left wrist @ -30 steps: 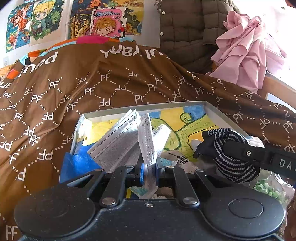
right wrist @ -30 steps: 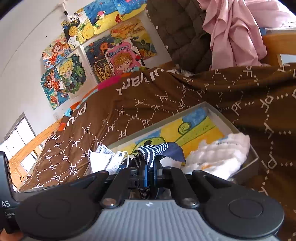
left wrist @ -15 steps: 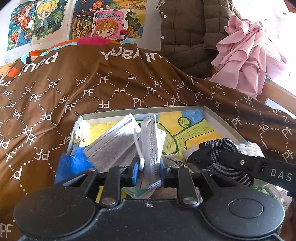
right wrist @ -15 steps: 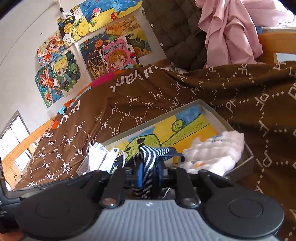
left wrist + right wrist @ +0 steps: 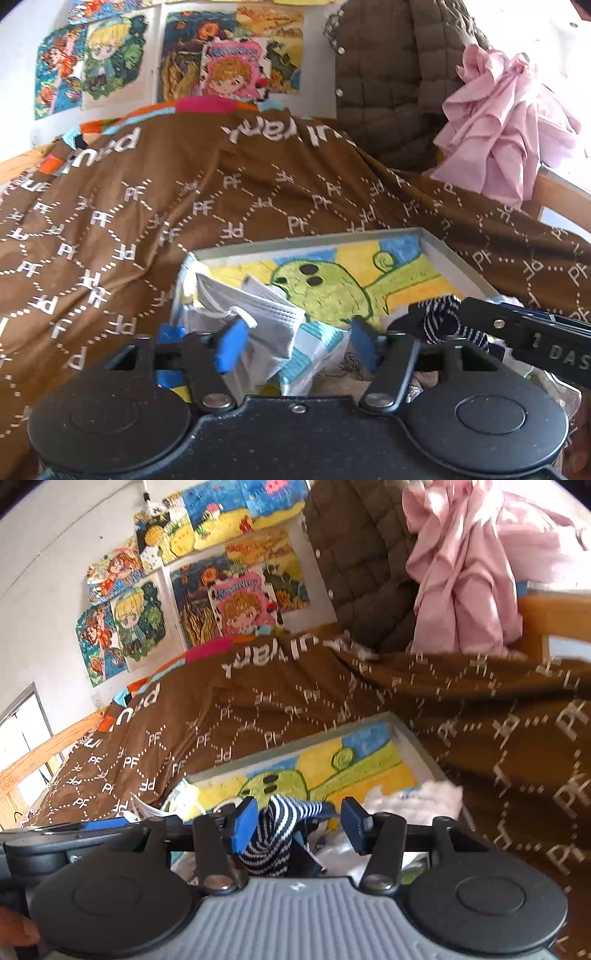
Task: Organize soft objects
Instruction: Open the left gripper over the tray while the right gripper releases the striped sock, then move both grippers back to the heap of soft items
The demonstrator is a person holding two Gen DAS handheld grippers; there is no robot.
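Observation:
A shallow grey box (image 5: 306,242) with a yellow, green and blue drawing on its floor lies on the brown blanket. Grey-white face masks (image 5: 258,310) rest in its left end, just ahead of my left gripper (image 5: 297,343), which is open; a mask ear loop lies beside the left pad (image 5: 231,345). My right gripper (image 5: 298,823) is open too. A navy and white striped sock (image 5: 273,834) slumps between its fingers, leaning on the left pad (image 5: 243,825). The sock (image 5: 439,317) also shows in the left wrist view, at the box's near right.
A white cloth (image 5: 413,801) lies in the box's right end. The brown blanket (image 5: 184,192) surrounds the box. A quilted jacket (image 5: 388,85) and a pink garment (image 5: 509,122) hang at the back right by a wooden frame (image 5: 554,616). Drawings (image 5: 236,598) cover the wall.
Both grippers have gone from shut to open. The masks have dropped from the left gripper into the box's left end, and the striped sock sags loose between the right fingers.

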